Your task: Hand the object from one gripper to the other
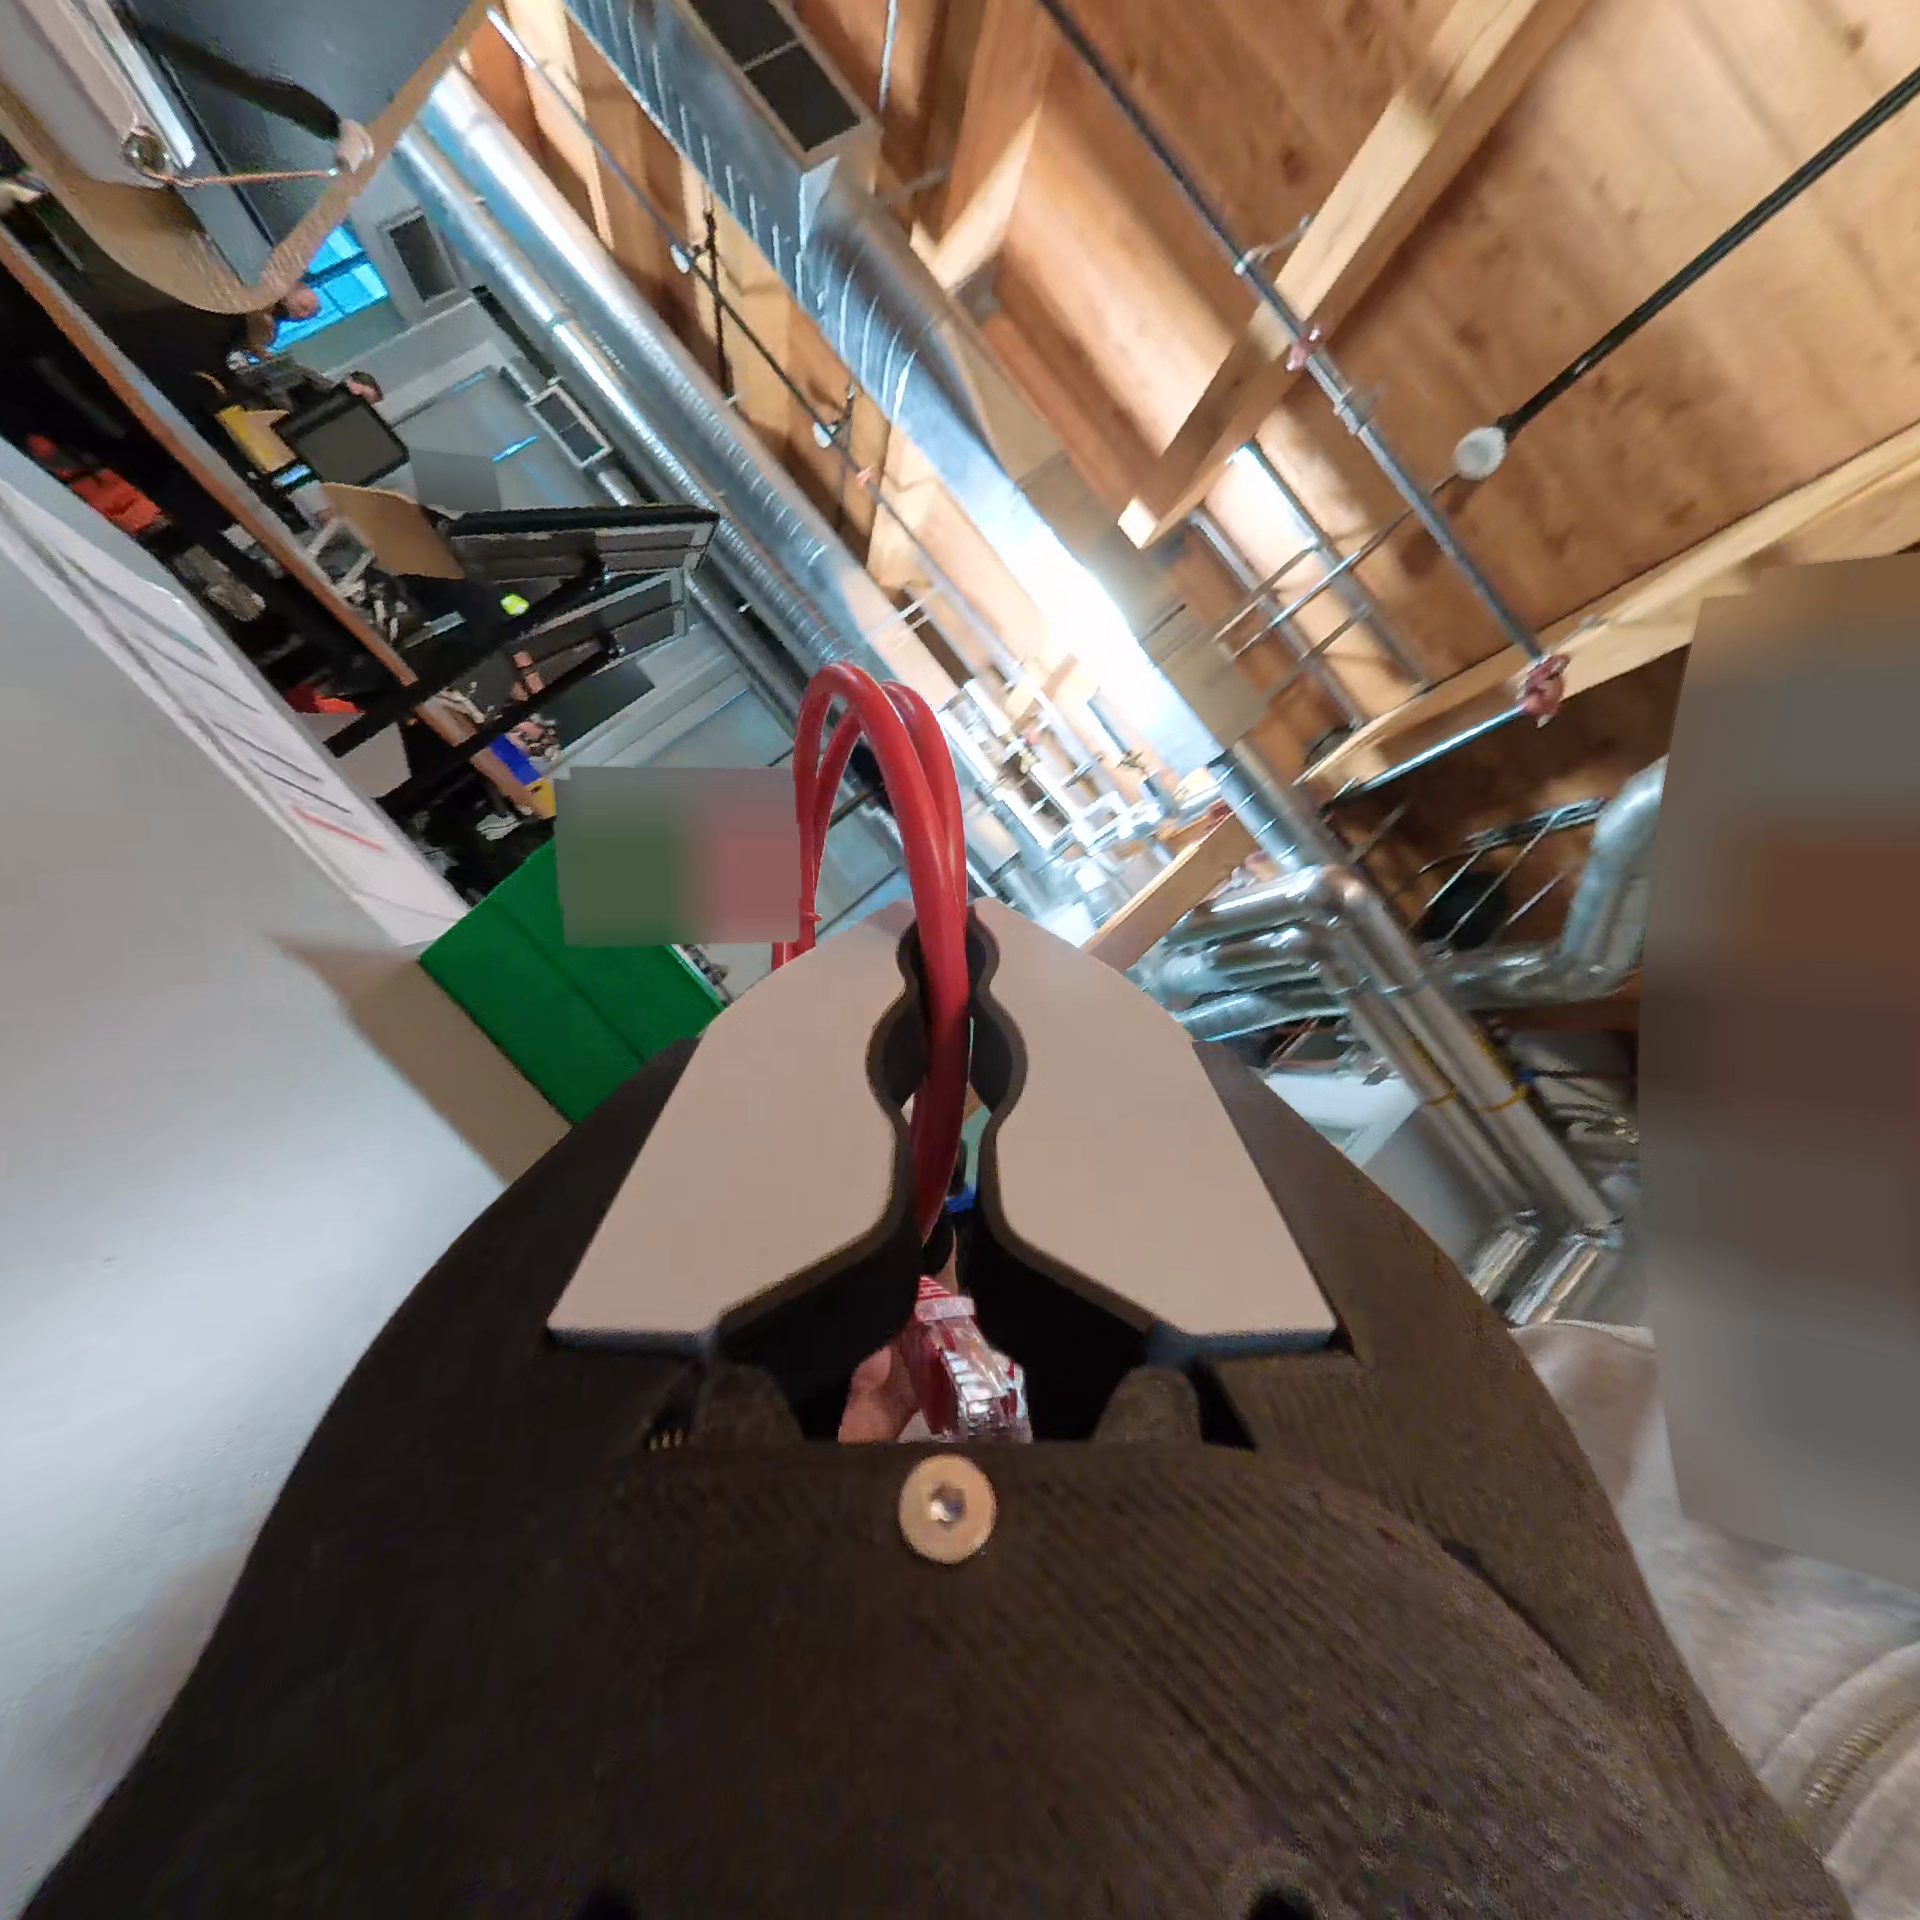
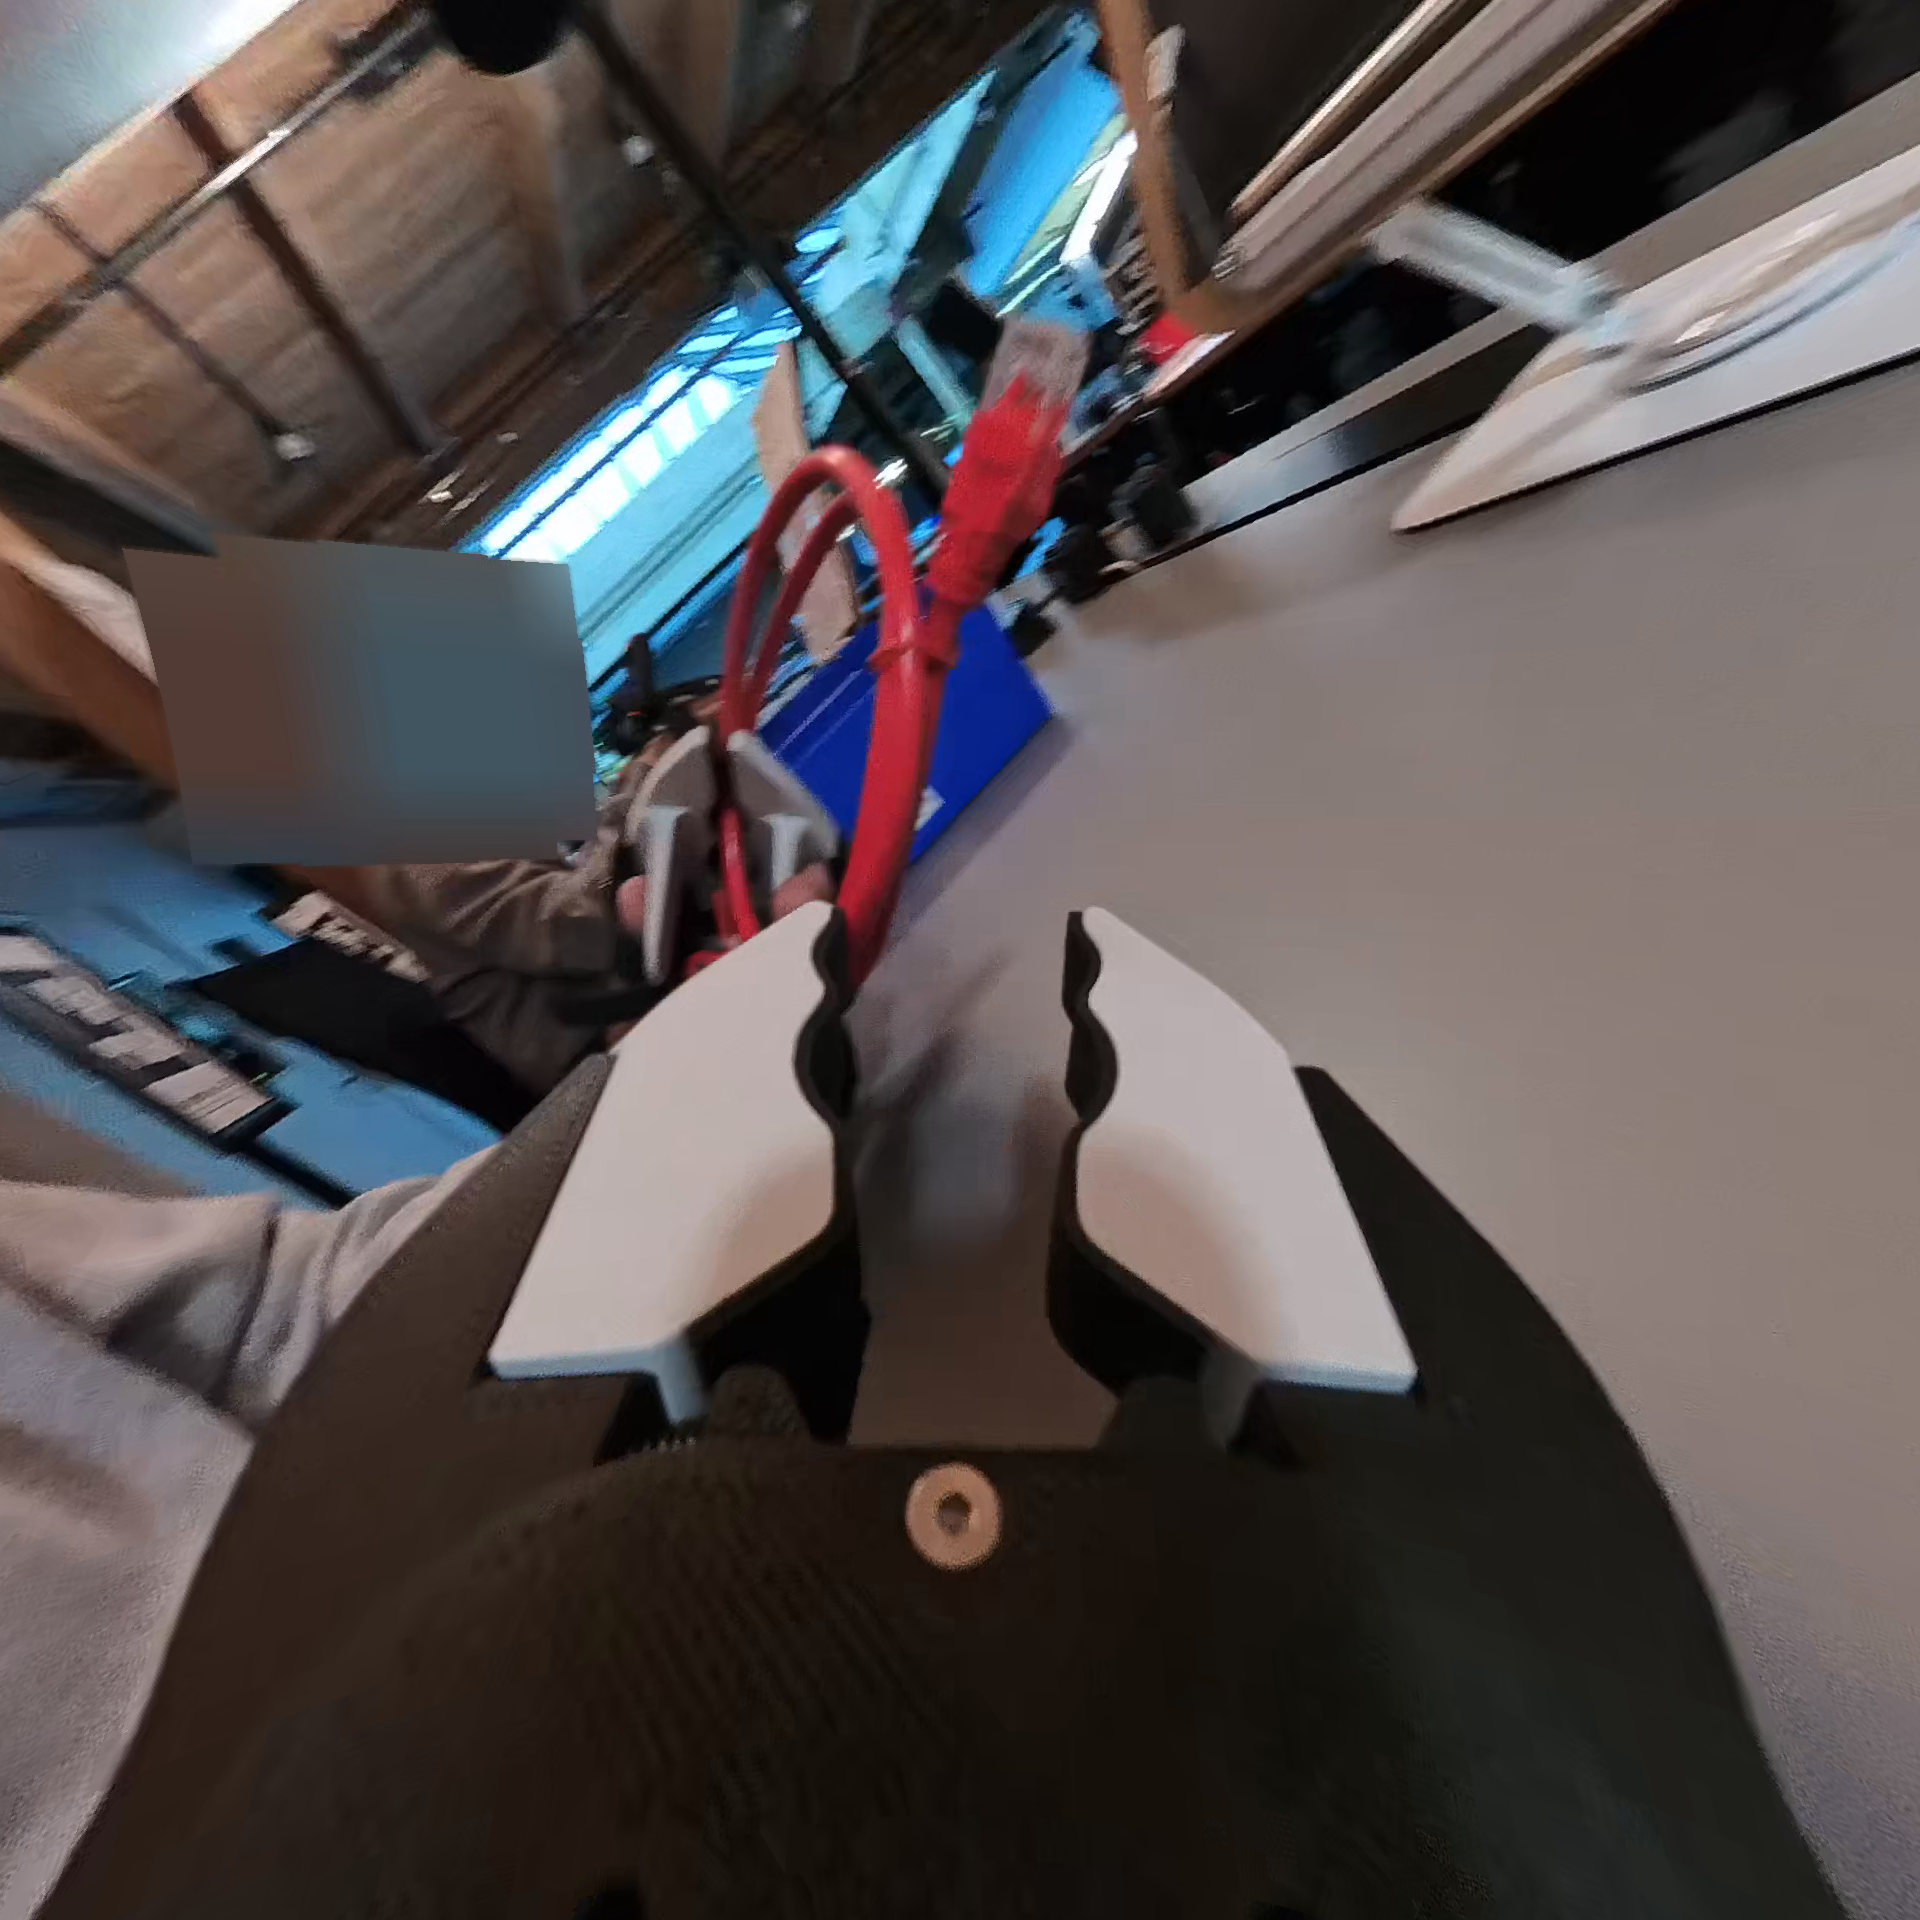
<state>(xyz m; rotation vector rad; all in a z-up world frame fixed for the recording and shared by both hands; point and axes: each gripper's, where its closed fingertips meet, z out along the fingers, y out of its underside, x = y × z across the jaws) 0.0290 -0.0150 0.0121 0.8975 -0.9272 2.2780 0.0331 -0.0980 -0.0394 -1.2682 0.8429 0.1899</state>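
Note:
A coiled red network cable (image 1: 914, 810) stands clamped between the fingers of my left gripper (image 1: 940, 935), its loop sticking up past the fingertips and a clear plug low between the fingers. In the right wrist view the same red cable (image 2: 883, 727) is held by the left gripper (image 2: 722, 758) farther off, with a red plug pointing up. My right gripper (image 2: 951, 925) is open and empty. Its left fingertip is just in front of the lower part of the cable loop, and the cable is not between its fingers.
A grey table top (image 2: 1455, 831) lies beyond the right gripper, with a blue box (image 2: 935, 748) and a monitor stand base (image 2: 1662, 395) on it. A green box (image 1: 551, 987) sits by a white wall. A person's grey sleeve (image 2: 156, 1299) is at the left.

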